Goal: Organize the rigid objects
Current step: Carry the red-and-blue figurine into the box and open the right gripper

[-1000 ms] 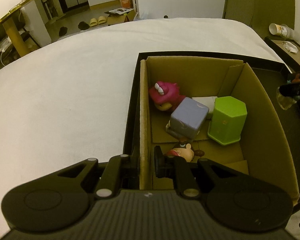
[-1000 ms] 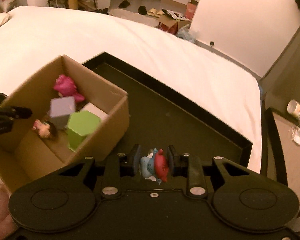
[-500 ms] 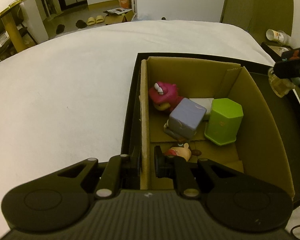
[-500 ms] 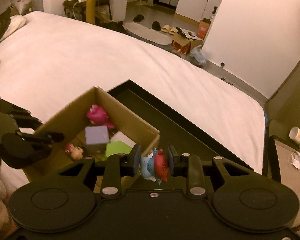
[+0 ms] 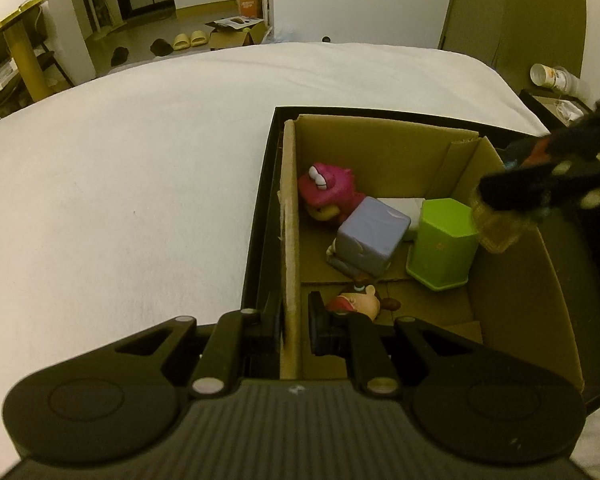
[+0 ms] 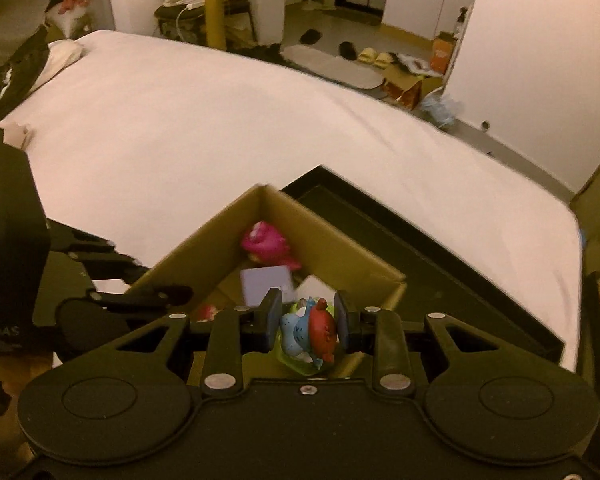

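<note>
A cardboard box stands in a black tray on the white bed. Inside lie a pink monster toy, a lilac cube, a green hexagonal container, a white block and a small big-headed figure. My left gripper is shut on the box's left wall. My right gripper is shut on a blue and red figurine, held above the box's near corner; in the left wrist view it reaches in from the right, blurred.
The bed sheet spreads wide to the left of the tray. A bedside surface with a paper cup lies at the far right. Slippers and cartons sit on the floor beyond the bed. A dark garment lies at the bed's far left.
My right gripper, still holding the figurine, has moved from over the black tray to above the box. The left gripper has kept its hold on the box wall.
</note>
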